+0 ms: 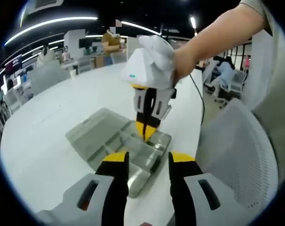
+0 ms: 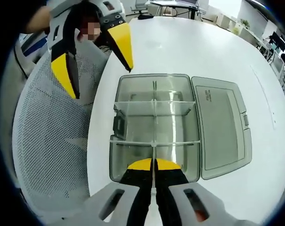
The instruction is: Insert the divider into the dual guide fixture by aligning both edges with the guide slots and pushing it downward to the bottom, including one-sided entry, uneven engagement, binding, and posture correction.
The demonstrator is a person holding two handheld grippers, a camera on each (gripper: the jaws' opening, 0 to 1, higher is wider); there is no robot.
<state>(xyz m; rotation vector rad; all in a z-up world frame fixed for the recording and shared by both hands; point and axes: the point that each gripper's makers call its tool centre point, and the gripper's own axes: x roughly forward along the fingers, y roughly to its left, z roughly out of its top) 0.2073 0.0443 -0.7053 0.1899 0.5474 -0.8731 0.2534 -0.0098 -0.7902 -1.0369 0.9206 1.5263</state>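
Honestly, right gripper point(image 2: 154, 165) jaws pinched thin clear divider point(image 2: 154, 141) at top edge, standing in organizer box point(image 2: 154, 127) just ahead on desk point(image 2: 217, 52). Left gripper point(image 1: 148, 157) jaws spread, hovering above. Divider looked light, stiff, slippery; grip top-centre.

Left gripper view: looked forward and slightly down across the white table point(image 1: 48, 136) from its near edge, a little back from the clear compartment box point(image 1: 93, 129). Right gripper view: looked almost straight down, close above that box point(image 2: 154, 125). Shared by both: the box, the tabletop point(image 2: 189, 47), and the mesh chair point(image 1: 236, 150) point(image 2: 53, 141).
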